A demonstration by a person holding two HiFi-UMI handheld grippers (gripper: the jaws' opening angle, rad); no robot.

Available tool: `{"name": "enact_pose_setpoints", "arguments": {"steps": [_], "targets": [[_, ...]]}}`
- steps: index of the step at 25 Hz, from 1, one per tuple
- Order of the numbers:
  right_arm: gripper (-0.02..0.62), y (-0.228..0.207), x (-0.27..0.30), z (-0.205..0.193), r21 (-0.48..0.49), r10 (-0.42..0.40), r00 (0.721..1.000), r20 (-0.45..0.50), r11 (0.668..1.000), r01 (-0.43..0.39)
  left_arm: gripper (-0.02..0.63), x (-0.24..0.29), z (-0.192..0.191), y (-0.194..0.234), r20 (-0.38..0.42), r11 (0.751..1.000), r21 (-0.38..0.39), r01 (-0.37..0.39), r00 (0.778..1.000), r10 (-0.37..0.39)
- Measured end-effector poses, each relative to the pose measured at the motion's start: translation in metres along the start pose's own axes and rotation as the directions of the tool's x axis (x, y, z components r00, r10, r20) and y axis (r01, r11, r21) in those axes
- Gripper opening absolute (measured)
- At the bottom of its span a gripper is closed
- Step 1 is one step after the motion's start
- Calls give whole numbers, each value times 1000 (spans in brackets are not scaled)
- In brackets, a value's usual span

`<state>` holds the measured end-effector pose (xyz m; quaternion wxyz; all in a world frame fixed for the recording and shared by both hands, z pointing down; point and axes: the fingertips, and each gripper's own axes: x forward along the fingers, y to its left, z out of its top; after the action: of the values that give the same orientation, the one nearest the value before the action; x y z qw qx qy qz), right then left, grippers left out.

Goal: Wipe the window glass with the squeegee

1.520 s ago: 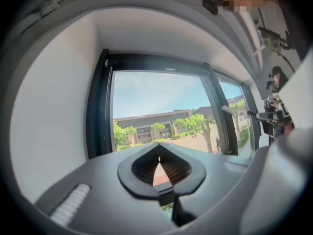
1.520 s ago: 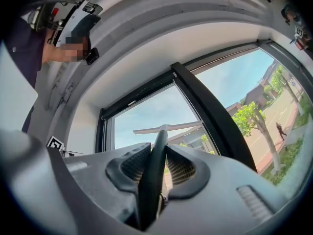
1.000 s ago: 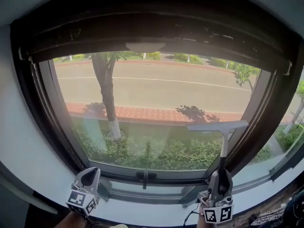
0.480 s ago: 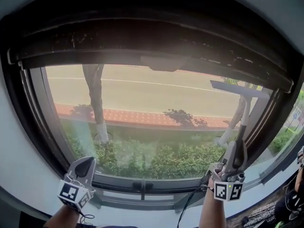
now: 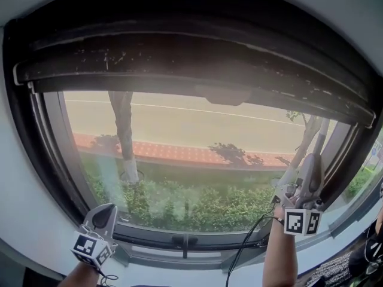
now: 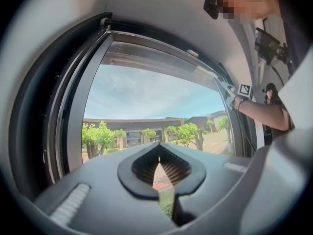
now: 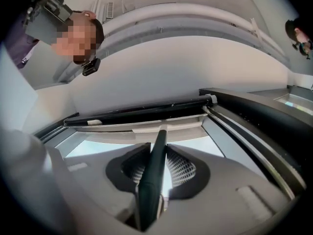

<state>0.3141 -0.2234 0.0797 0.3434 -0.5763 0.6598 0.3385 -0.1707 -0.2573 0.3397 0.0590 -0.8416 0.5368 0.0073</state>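
Currently my right claw (image 5: pixel 313 164) clamps the squeegee (image 7: pixel 155 166), blade at window glass (image 5: pixel 191 151) top right; left claw (image 5: pixel 106 213) closed, empty. Keep blade flat, pull down steadily.

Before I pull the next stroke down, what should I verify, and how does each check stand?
1. Squeegee clamped in right tool: ok, the jaws are closed on its handle.
2. Blade at the top of the glass: ok, it sits just under the upper frame.
3. Blade pressed flat on the glass: cannot tell.
4. Left tool out of the path: ok, it is low at the bottom left, jaws together and empty.
5. Cable clear of the stroke: cannot tell. It hangs below the right tool, in front of the lower pane.
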Motion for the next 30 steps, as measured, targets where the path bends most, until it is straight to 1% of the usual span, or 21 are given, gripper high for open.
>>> {"name": "enact_pose_setpoints", "arguments": {"steps": [6, 9, 13, 21, 30], "targets": [[104, 0, -4, -2, -12, -9, 1000, -18, 1000, 8, 8, -5, -23, 2, -38, 999, -39, -2, 999, 0], [103, -1, -15, -12, 11, -14, 999, -44, 1000, 14, 6, -6, -31, 3, -55, 998, -57, 0, 998, -4], [103, 2, -29, -20, 45, -13, 997, -73, 999, 16, 8, -7, -38, -4, -75, 998, -56, 17, 997, -21], [103, 4, -56, -29, 70, -16, 992, -127, 997, 25, 8, -9, -49, -22, -112, 997, -49, 59, 992, -65], [103, 8, -86, -40, 93, -26, 983, -184, 995, 43, 8, -21, -54, -34, -136, 996, -39, 86, 987, -90]]}}
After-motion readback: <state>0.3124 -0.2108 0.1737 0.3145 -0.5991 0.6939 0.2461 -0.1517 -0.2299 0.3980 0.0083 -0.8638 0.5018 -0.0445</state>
